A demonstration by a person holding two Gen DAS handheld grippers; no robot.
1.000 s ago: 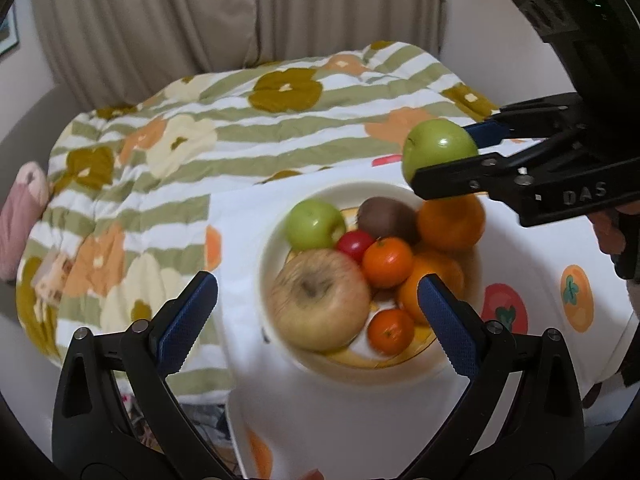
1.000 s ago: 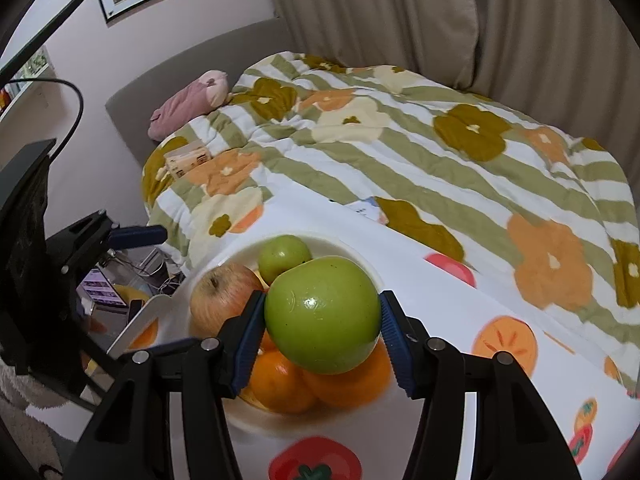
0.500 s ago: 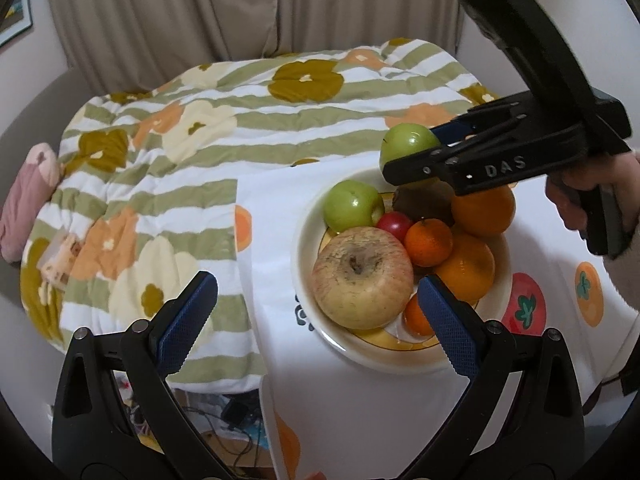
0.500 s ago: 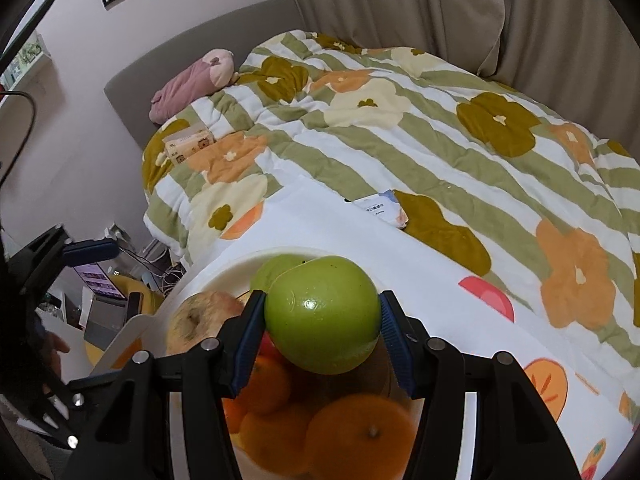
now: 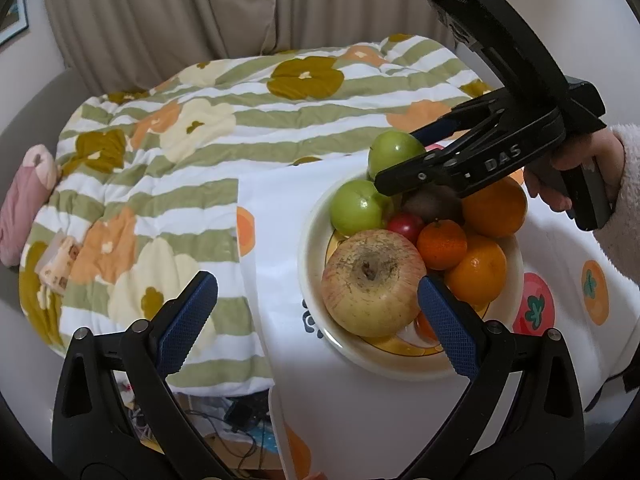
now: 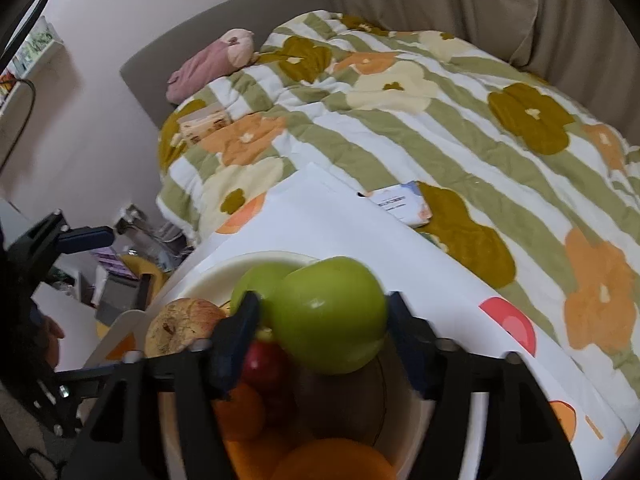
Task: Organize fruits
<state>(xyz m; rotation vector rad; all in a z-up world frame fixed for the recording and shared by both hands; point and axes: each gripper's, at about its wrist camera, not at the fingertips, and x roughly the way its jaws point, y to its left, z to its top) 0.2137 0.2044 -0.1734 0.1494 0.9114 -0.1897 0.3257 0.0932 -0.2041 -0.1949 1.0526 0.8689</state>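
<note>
Nearest us, our left gripper (image 5: 316,308) hangs with its jaws wide apart and holding nothing, above the near rim of the bowl (image 5: 360,354). The bowl sits on a white cloth (image 5: 272,208) and holds a large pale apple (image 5: 372,282), oranges (image 5: 476,276) and a small green apple (image 5: 356,206). At the far rim, our right gripper (image 6: 320,334) has a green apple (image 6: 330,314) between its jaws; we cannot tell whether both pads still press it. Beyond lies a flowered quilt (image 5: 192,128).
</note>
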